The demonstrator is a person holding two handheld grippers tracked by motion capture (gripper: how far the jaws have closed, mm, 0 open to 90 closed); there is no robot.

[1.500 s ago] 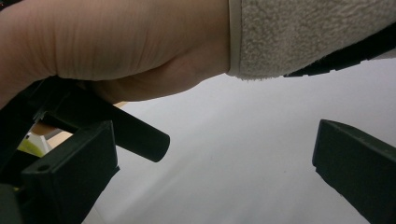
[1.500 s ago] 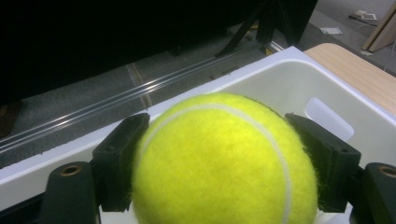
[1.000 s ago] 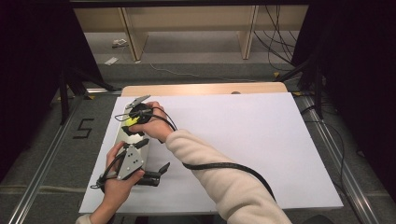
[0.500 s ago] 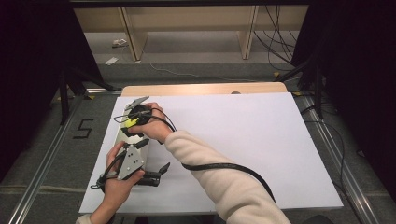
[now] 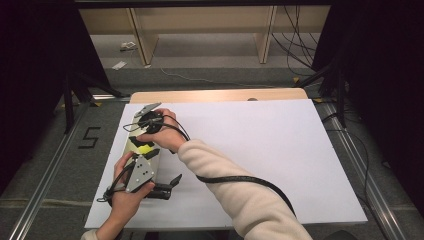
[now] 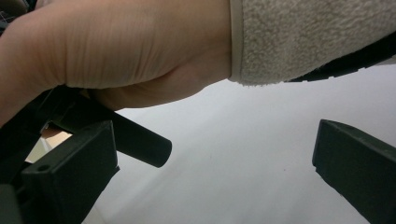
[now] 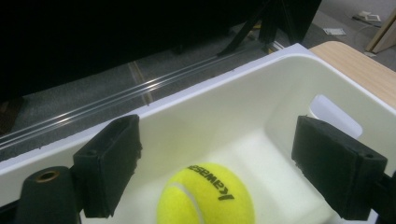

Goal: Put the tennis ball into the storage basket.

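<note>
A yellow tennis ball (image 7: 205, 195) lies on the floor of a long white bin (image 7: 261, 91) at the left edge of the table. My right gripper (image 7: 219, 144) hangs open just above it, one jaw on each side of the ball, not touching it. From above, the ball (image 5: 145, 149) shows between the right gripper's (image 5: 142, 144) black jaws, with the right hand reaching across to the bin (image 5: 126, 150). My left gripper (image 5: 172, 186) rests open near the front left corner, pointing right. In its own view the left gripper (image 6: 215, 154) holds nothing and faces the right wrist (image 6: 116, 51).
The cream sleeve (image 5: 235, 195) and a black cable (image 5: 250, 181) cross the white board (image 5: 280, 150) diagonally. A wooden table edge (image 5: 215, 95) runs along the back. Metal floor rails (image 5: 45, 185) lie left of the table, shelving (image 5: 200, 30) beyond it.
</note>
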